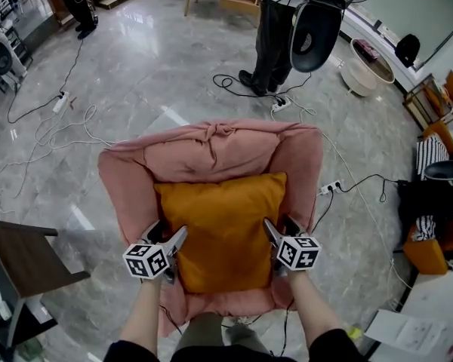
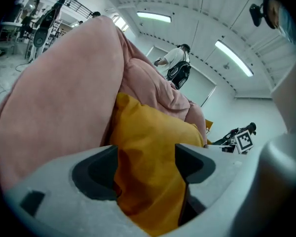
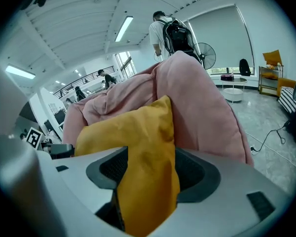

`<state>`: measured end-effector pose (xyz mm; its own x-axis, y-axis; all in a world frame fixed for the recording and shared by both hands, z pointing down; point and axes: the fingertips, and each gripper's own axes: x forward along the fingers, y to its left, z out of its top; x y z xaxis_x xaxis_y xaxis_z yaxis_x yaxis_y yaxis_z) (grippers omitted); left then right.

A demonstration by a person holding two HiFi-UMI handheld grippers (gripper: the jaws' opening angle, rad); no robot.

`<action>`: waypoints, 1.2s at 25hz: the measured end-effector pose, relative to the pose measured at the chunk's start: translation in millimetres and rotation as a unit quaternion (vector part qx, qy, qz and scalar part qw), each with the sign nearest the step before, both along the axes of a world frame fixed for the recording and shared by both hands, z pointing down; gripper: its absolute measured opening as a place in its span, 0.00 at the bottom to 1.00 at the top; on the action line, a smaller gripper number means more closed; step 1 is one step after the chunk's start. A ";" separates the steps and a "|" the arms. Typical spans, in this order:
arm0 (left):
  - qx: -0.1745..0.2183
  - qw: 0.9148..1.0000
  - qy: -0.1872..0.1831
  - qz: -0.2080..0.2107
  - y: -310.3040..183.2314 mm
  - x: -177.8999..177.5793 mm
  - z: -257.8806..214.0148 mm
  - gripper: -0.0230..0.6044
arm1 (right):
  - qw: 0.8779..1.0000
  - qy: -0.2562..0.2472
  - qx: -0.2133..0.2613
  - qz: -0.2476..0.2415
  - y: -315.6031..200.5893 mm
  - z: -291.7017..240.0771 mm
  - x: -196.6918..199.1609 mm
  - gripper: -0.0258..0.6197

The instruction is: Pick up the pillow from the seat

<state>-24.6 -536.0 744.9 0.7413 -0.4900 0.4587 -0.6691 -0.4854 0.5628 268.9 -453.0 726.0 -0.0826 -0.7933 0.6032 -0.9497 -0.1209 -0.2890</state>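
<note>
Straddles orange pillow (image 1: 225, 225), flat on pink armchair (image 1: 128, 179) seat at frame centre, with spread jaws of left gripper (image 1: 172, 240) over its lower-left edge and spread jaws of right gripper (image 1: 271, 232) over lower-right edge, fabric filling both gaps.

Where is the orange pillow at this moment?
In the head view the orange pillow lies mid-frame on the seat of the pink armchair, its side edges between the jaws of the left tool and the right tool.
</note>
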 end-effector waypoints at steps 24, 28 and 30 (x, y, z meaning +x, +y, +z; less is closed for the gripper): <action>-0.038 0.999 -0.023 -0.016 31.9 12.3 11.1 0.22 | 0.998 -0.011 -0.065 -0.012 29.1 13.8 -37.6 0.11; -0.025 0.999 -0.026 -0.019 52.4 5.2 2.9 0.19 | 0.998 -0.010 -0.053 -0.012 48.7 6.5 -42.6 0.09; -0.020 0.999 -0.027 -0.023 63.2 1.8 -2.0 0.18 | 0.999 -0.011 -0.049 -0.016 58.3 1.6 -45.2 0.09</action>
<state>-22.8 -472.9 742.9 0.6923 -0.5029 0.5175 -0.7199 -0.4319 0.5433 223.6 -394.7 727.6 -0.1204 -0.7280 0.6750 -0.9469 -0.1199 -0.2983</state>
